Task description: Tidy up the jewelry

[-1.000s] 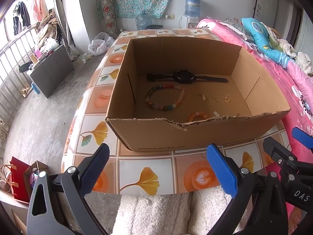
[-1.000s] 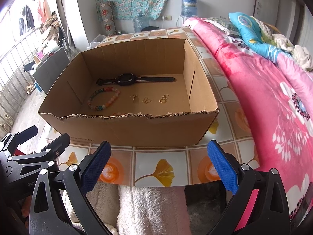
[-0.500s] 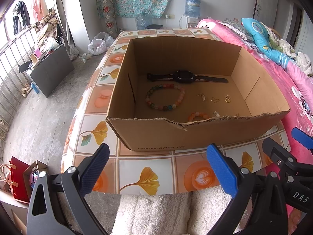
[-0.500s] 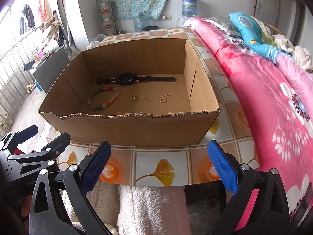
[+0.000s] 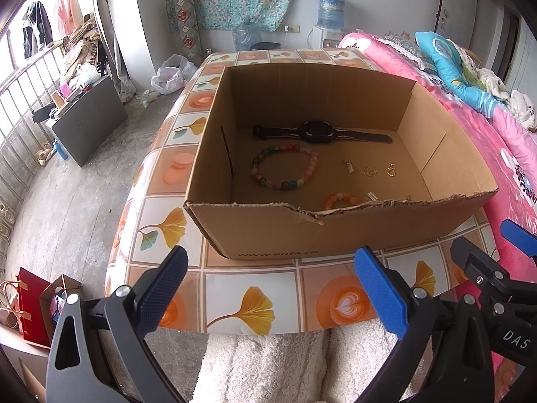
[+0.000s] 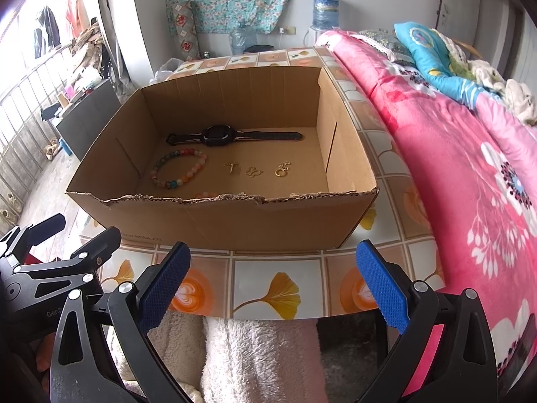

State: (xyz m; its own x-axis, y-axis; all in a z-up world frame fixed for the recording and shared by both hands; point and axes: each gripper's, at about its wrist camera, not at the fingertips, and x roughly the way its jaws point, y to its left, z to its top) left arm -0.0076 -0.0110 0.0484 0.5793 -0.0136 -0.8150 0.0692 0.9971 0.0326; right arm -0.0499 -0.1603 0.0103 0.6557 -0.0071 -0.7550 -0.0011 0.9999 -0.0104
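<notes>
Both tools hang back off the near edge of the tiled table (image 5: 235, 288), side by side, each spread wide with nothing between its blue pads. The left gripper (image 5: 268, 288) faces the near wall of the open brown cardboard box (image 5: 335, 235); the right gripper (image 6: 272, 285) faces it from a bit further toward the bed side.

All the jewelry lies on the box floor, well apart from either tool. The black wristwatch (image 5: 317, 131) stretches along the far wall. The large multicoloured bead bracelet (image 5: 283, 167) sits in front of it, toward the left wall. Three small gold pieces (image 5: 369, 170) form a row to the right of that bracelet. A smaller orange bead bracelet (image 5: 340, 198) rests close against the near wall, half hidden by its torn rim.

From here I'd say the first pick hasn't begun. Whichever tool goes in should rise over the ragged near rim, then come down steeply. The bracelets look easy to pinch across one side of the loop. The gold bits are tiny and flat, so they'll want a careful, low squeeze.
</notes>
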